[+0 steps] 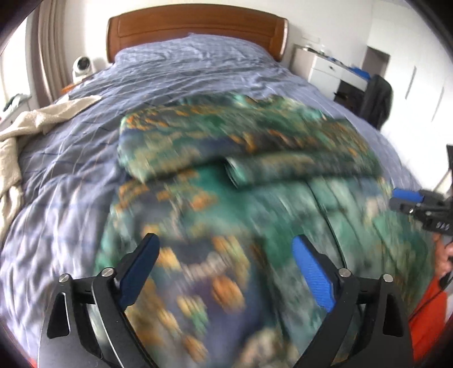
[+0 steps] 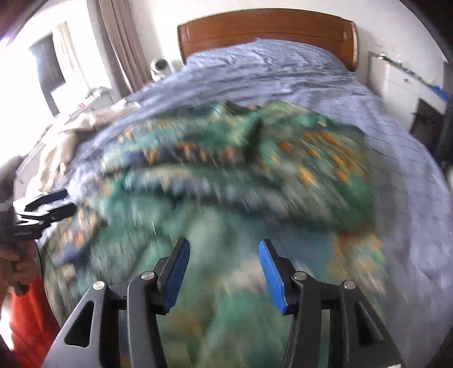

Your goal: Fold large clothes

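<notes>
A large green, blue and orange patterned garment [image 1: 215, 175] lies on the bed, its far part folded over into a thick band [image 1: 254, 144]; it also shows in the right wrist view [image 2: 226, 175]. Both views are motion-blurred. My left gripper [image 1: 226, 246] is open and empty above the garment's near part. My right gripper [image 2: 223, 249] is open and empty above the near part too. The right gripper shows at the right edge of the left wrist view [image 1: 419, 202]. The left gripper shows at the left edge of the right wrist view [image 2: 45, 209].
The bed has a blue-grey checked cover [image 1: 175, 70] and a wooden headboard [image 1: 195, 25]. A cream towel [image 1: 34, 121] lies at the bed's left edge. A white fan [image 1: 82, 66], a white desk [image 1: 331, 68] and a dark chair [image 1: 376, 99] stand beside the bed.
</notes>
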`<state>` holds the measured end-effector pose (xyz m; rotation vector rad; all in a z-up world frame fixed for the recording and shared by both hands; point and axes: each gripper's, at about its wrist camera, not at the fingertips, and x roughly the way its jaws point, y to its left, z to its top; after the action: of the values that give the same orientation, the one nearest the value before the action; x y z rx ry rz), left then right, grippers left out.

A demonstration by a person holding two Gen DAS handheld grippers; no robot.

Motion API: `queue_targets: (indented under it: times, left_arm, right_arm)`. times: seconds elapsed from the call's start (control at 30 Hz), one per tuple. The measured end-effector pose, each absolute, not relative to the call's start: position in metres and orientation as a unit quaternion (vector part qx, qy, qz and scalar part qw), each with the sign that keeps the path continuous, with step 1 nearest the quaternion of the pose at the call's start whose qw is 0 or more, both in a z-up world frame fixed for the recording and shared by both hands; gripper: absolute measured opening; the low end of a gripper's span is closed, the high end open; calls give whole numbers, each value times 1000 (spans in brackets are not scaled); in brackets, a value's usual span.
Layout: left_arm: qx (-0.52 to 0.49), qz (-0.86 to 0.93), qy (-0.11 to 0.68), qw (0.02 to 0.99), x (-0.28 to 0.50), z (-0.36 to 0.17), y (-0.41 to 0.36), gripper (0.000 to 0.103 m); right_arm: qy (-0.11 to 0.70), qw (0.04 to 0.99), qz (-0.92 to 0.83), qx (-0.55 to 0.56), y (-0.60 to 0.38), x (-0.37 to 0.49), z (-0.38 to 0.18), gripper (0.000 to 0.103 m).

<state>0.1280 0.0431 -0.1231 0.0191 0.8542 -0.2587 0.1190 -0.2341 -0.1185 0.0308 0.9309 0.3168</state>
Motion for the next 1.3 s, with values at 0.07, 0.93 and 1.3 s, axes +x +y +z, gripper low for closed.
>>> queue_targets:
  times: [0.07, 0.93, 1.3]
  left_arm:
    - [38, -126, 416, 900, 116, -135, 32, 98]
    - [23, -106, 431, 896, 69, -125, 38, 98]
    - [19, -94, 430, 897, 58, -123, 47, 98]
  right_arm:
    - [454, 882, 126, 9, -244, 93, -127, 57]
    - [435, 893, 98, 65, -215, 29, -120, 58]
    - [434, 891, 124, 54, -193, 22, -118, 58]
